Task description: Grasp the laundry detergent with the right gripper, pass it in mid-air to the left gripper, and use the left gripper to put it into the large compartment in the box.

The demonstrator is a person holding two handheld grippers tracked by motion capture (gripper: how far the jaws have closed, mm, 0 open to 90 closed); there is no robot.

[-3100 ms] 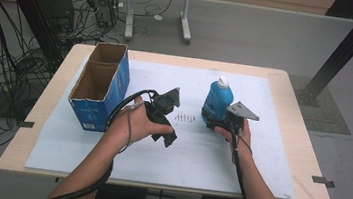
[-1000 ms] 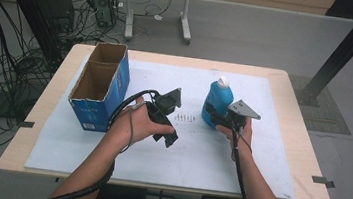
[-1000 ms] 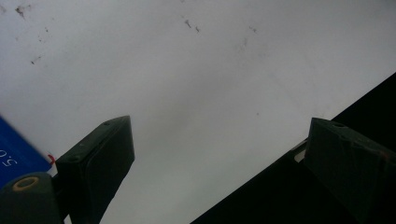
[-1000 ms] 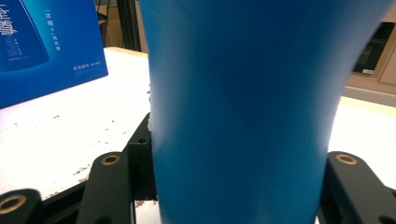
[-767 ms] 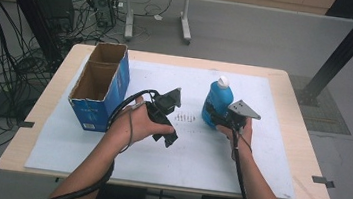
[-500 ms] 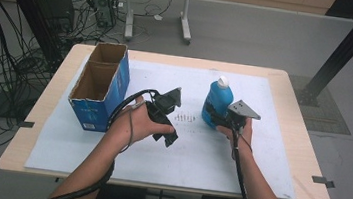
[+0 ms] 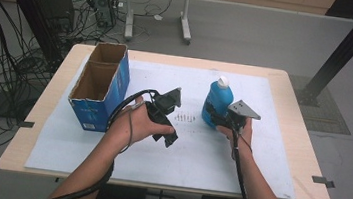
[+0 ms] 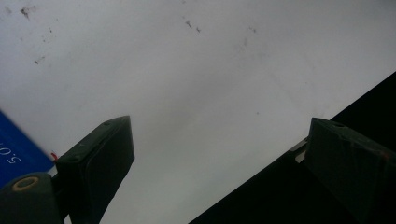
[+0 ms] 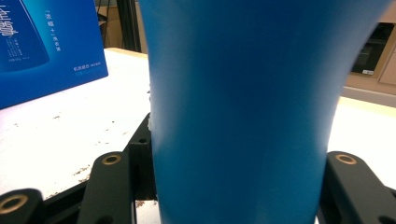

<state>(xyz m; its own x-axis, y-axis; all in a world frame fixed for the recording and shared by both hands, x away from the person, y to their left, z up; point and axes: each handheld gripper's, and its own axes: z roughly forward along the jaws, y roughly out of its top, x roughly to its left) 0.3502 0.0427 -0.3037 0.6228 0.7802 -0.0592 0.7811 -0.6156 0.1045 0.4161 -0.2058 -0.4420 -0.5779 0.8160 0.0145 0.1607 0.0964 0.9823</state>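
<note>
The desk [image 7: 288, 157], covered by a white sheet, carries an open blue carton [image 7: 99, 86] near its left edge, lying well apart from everything else, with its open top facing up and nothing visible inside. Right of the middle, toward the far edge, stands the blue bottle [image 7: 217, 103] with its white cap, upright on the sheet; against the picture of about three seconds ago it stands a little nearer the person's side and a shade further from the centre, while over the last second neither it nor either hand has shifted. The right gripper [image 7: 222, 121] sits against the bottle's near side, and in the right gripper view the bottle's blue body [image 9: 238, 116] passes between the black fingers [image 9: 112, 186], which are clamped on its lower part. The grip therefore looks settled, and, as a judgement, the bottle seems ready to be lifted, most likely toward the carton, whose open top would have to be cleared from above. The left gripper [image 7: 165, 116] rests near the middle of the desk between carton and bottle, tilted down toward the sheet; in the left gripper view its fingers [image 8: 100, 154] stand wide apart over bare white surface, with nothing between them and a corner of the carton [image 8: 18, 151] at the edge.
</note>
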